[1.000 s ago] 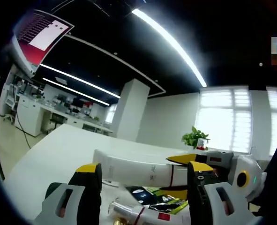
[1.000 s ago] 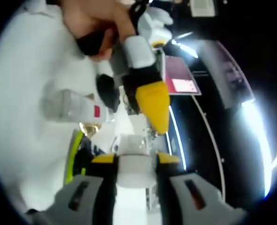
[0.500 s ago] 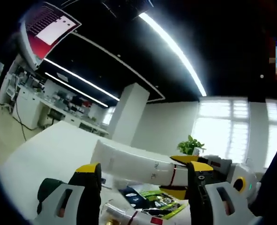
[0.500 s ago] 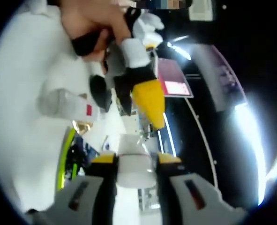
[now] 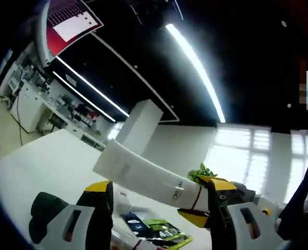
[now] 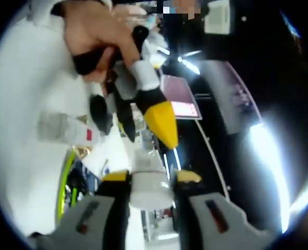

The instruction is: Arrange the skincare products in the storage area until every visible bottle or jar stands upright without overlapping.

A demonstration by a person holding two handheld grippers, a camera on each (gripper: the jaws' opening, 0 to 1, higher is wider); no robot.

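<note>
Raised higher, smooth white tube [image 5: 143, 178], right claw [image 6: 149, 177] clamping it

smooth matt white plastic tube [image 5: 143, 179], glossy printed packet [image 5: 161, 233], smooth matt white table [image 5: 49, 161], glossy yellow gripper tips

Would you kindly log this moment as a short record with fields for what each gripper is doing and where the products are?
right gripper: shut on the white tube, held at its capped end
left gripper: open, jaws on either side of the tube
tube attitude: lifted off the table, slanted
second tube: lying flat on the table
green packet: flat on the table
</note>
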